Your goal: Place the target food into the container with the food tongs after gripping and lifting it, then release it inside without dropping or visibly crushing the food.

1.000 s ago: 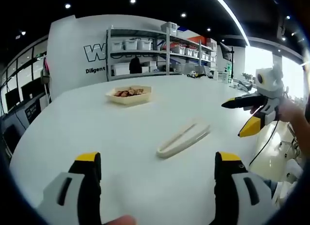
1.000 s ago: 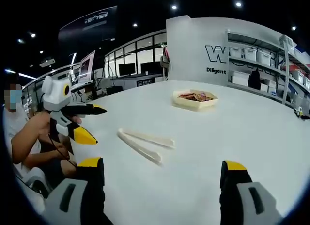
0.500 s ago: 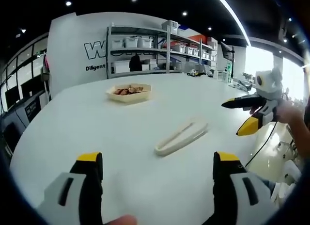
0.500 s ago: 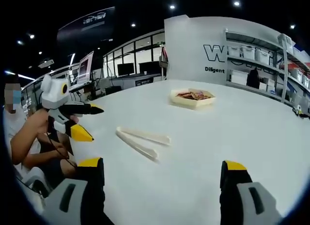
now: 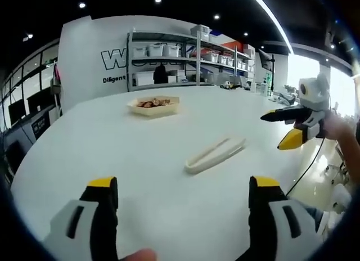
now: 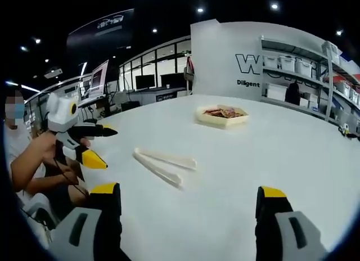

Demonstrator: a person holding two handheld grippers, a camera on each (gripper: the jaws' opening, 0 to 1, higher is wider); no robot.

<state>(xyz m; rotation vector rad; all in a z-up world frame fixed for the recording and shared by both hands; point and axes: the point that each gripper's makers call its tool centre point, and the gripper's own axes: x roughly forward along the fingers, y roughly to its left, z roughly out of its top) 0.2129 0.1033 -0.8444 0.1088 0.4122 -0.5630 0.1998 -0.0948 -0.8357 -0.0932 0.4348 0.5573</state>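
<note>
1. Target food (image 5: 153, 103): brownish pieces lie in a shallow cream tray (image 5: 169, 107) far across the white table (image 5: 112, 154). The same tray (image 6: 209, 118) appears in the right gripper view. The food is untouched and has not been lifted. Whether this tray is the source or the destination container cannot be determined.

2. Food tongs (image 5: 215, 154): they lie flat on the table between the tray and the two grippers, well apart from the tray. The arms spread slightly toward the far end. In the right gripper view the tongs (image 6: 163, 166) sit ahead and to the left. This position puts them within reach of either hand and is judged to be a start layout.

3. Left gripper (image 5: 183, 190): its jaws are spread wide. They hold nothing and hover above bare table, short of the tongs.

4. Right gripper (image 6: 188, 196): its jaws are likewise spread wide with nothing between them, raised above the table.

5. Step in hand (judgement): picking up the tongs comes first and is not yet done.
</note>
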